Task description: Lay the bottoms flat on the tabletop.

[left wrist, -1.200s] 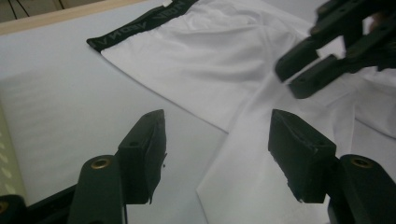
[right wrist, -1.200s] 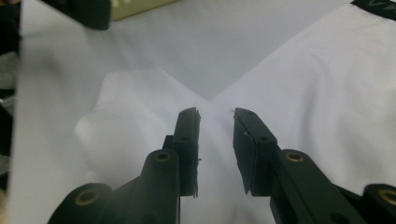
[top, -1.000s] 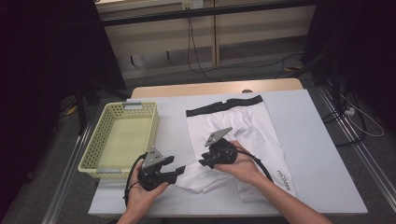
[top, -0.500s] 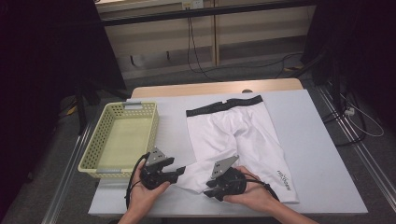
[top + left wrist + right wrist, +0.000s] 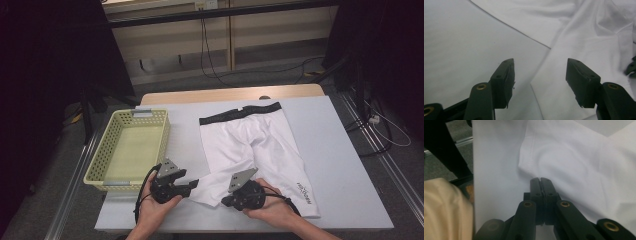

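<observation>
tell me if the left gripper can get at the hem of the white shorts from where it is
Probably yes: the left gripper is open, its fingers straddling the hem edge of the white shorts, with nothing between.

Your right gripper (image 5: 226,201) hides the shorts (image 5: 260,150) hem under its shut jaws; whether cloth is pinched between them can't be told.

Basket (image 5: 131,150) blocks left edge — bare table (image 5: 345,165) right of shorts (image 5: 260,150) open.
</observation>
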Demonstrator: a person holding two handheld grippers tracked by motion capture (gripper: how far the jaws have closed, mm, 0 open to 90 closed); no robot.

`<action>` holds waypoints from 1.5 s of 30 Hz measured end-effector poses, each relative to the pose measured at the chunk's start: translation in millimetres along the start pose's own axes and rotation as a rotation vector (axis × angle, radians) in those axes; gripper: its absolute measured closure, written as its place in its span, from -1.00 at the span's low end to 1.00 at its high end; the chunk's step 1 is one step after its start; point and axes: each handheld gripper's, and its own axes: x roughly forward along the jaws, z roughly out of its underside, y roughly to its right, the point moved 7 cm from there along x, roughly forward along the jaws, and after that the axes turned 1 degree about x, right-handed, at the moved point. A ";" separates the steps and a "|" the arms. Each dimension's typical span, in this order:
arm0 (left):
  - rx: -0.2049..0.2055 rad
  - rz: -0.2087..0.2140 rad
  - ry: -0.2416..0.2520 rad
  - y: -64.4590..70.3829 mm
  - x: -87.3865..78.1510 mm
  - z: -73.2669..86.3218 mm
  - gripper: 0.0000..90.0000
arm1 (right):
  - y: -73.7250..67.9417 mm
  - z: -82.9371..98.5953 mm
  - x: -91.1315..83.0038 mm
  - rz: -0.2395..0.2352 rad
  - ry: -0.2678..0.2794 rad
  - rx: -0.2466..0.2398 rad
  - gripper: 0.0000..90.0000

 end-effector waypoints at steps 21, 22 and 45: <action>0.021 0.039 -0.049 13.2 13.4 -0.6 0.01 | 31.1 77.4 -116.0 0.127 0.079 0.140 1.00; 0.024 0.045 -0.051 14.0 14.9 -1.3 0.01 | 31.9 79.0 -116.9 0.131 0.073 0.146 0.99; 0.083 0.049 -0.108 20.9 73.4 -26.8 0.35 | -24.2 24.7 -22.8 -0.059 0.009 -0.047 0.30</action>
